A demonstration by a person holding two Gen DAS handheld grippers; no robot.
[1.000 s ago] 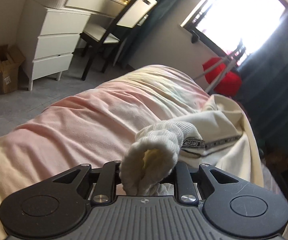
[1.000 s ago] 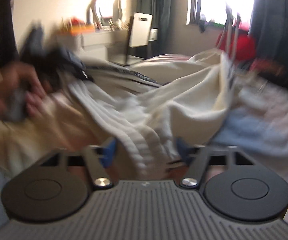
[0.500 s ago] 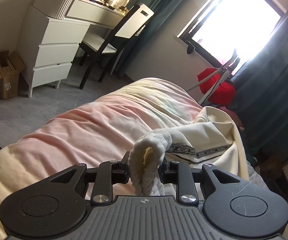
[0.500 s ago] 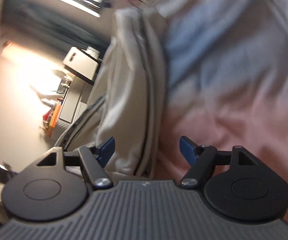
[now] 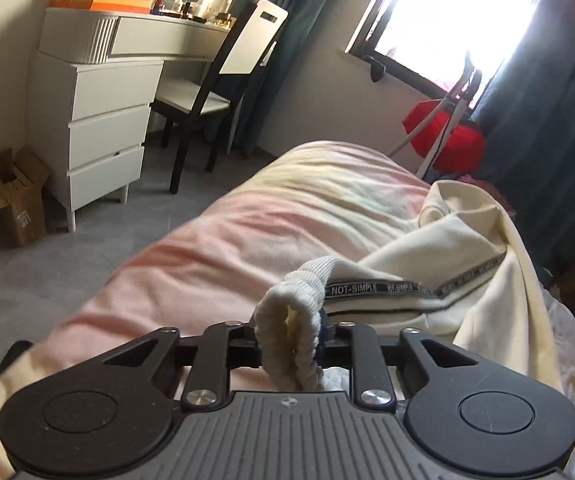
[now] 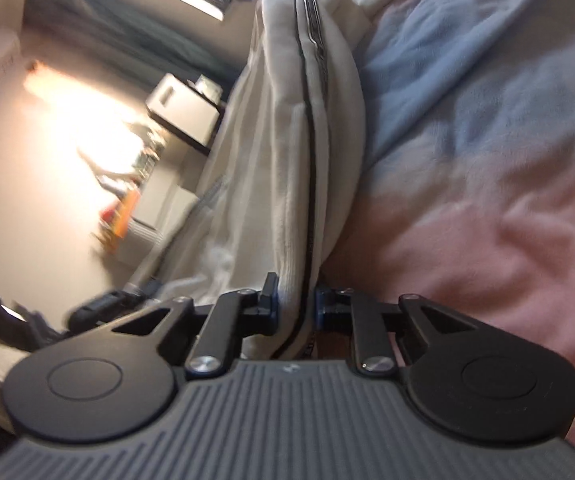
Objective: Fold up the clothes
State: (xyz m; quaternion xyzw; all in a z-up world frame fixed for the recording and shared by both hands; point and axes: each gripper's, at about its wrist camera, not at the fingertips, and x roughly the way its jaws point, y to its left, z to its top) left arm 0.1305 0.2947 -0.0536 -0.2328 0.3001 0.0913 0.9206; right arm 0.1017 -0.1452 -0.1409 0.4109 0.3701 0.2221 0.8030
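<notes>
Landmark: I take the bed (image 5: 227,248) as reference for every position below.
Garment: cream trousers (image 5: 483,280) with a black lettered side stripe (image 5: 407,289), lying on the bed toward its window-side edge.
Left gripper (image 5: 289,338): I hold its fingers pressed onto the ribbed cuff (image 5: 287,320), bunched into a loop between them.
Right gripper (image 6: 295,306): its fingers pinch a striped fabric edge of the trousers (image 6: 287,168). I cannot tell which part of the garment this is.
Long axis: from each gripper the fabric runs straight forward along the fingers, away from the camera. In the left view it runs toward the far end of the bed.
Nearer gripper: both already grip cloth, so neither needs to reach.
Step in hand, my judgement: two grips are set, and the coming move is to pull the fabric taut and lay it flat on the bed.
Risk: the bunched cuff may slip under tension.
</notes>
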